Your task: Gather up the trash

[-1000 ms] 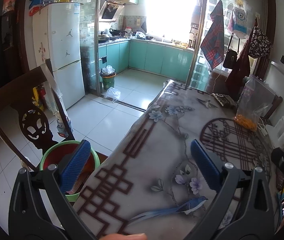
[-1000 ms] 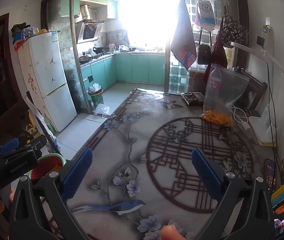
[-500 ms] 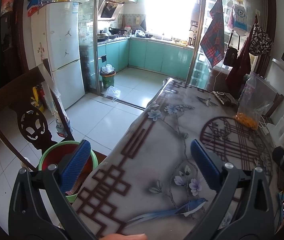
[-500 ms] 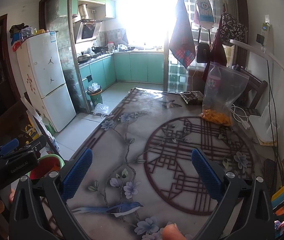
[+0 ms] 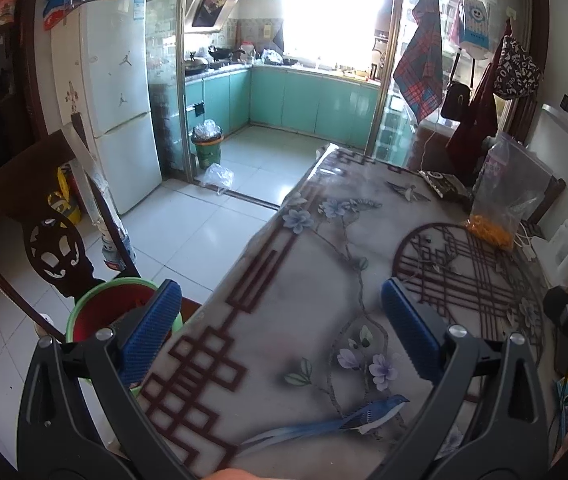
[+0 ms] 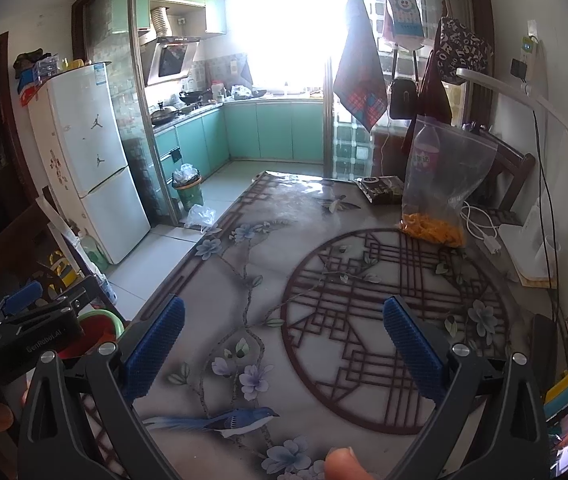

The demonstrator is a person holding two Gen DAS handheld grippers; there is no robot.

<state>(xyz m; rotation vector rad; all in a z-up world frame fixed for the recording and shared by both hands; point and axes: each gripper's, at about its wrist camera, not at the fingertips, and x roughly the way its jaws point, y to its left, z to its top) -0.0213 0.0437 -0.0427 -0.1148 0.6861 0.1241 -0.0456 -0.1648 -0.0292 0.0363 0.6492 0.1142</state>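
Kitchen light washes over our flower-print table (image 6: 244, 280). Left gripper (image 5: 280, 332) and right gripper (image 6: 284, 344) both hover with jaws wide, holding nothing. Likely trash: the zip bag (image 6: 443, 176) at the far right, light, floppy, slippery; we'd pinch its top edge.

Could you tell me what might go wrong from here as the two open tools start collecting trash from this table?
Both the left tool and right tool are open and empty. The tall clear bag with orange bits stands upright and may tip and spill if nudged. The white charger cable lies beside it and could snag. The red bin sits below the table edge, so a drop might miss.
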